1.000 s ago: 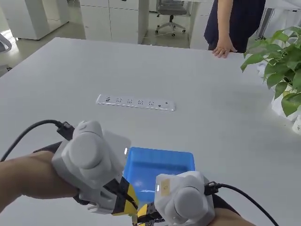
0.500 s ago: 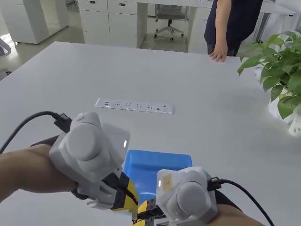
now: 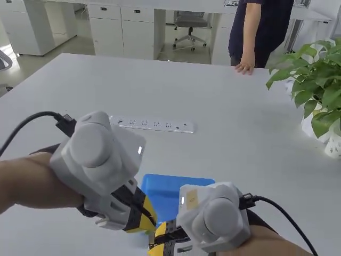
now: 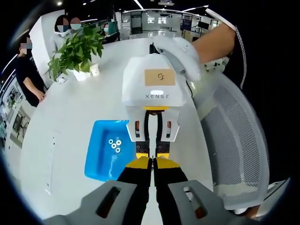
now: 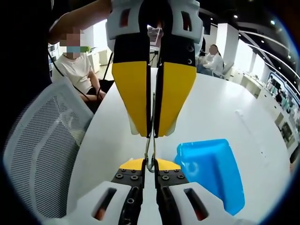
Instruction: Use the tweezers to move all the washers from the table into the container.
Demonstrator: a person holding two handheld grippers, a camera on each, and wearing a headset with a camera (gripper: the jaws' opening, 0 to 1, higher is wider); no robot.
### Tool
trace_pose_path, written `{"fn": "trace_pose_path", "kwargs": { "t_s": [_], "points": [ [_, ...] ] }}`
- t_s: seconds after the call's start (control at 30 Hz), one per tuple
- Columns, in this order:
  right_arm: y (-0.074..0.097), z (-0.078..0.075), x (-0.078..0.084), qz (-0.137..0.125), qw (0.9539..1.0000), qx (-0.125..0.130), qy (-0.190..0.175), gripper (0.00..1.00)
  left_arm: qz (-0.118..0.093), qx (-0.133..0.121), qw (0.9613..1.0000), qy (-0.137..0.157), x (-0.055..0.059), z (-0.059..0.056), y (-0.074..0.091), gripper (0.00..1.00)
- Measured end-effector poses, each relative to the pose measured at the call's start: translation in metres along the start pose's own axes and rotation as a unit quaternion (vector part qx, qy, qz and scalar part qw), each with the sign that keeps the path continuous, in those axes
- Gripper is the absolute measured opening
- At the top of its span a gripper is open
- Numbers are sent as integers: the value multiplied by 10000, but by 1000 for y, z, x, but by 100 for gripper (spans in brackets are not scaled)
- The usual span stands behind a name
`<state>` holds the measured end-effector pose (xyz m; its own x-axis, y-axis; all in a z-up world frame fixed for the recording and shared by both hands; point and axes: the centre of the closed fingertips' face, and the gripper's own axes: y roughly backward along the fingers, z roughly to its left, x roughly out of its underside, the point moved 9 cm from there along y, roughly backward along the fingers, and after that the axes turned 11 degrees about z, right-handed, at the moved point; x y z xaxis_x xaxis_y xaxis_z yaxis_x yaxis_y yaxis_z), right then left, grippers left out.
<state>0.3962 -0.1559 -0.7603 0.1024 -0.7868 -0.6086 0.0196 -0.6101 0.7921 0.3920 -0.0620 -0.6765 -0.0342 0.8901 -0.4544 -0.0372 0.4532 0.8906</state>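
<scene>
Thin metal tweezers (image 5: 151,140) run between the two grippers, which meet jaw to jaw. My left gripper (image 4: 153,161) is shut on one end; its yellow jaws (image 5: 153,131) face the right gripper view. My right gripper (image 5: 150,168) is shut on the other end and faces the left gripper view (image 4: 152,149). In the head view both grippers sit at the near edge of the blue container (image 3: 176,189), the left gripper (image 3: 152,224) beside the right gripper (image 3: 166,237). Several small washers (image 4: 115,145) lie inside the blue container (image 4: 101,161).
A white power strip (image 3: 152,125) lies mid-table. A potted plant (image 3: 314,80) stands at the right edge. A person (image 3: 256,32) leans a hand on the far edge. A mesh chair (image 4: 234,140) is behind the near side.
The head camera has tipped, so the table scene sits lower in the picture. The grippers stay jaw to jaw at the container's near edge, the left one slightly higher.
</scene>
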Motion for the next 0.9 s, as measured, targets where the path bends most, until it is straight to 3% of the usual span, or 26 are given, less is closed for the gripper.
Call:
{"fn": "trace_pose_path", "kwargs": {
  "t_s": [0.33, 0.9],
  "points": [
    [11, -7, -5, -143, 9999, 73, -44, 9, 34, -47, 10000, -68, -8, 6, 11, 5],
    [32, -36, -5, -114, 9994, 336, 18, 9, 10, -122, 9996, -263, -26, 35, 20, 5]
  ]
}}
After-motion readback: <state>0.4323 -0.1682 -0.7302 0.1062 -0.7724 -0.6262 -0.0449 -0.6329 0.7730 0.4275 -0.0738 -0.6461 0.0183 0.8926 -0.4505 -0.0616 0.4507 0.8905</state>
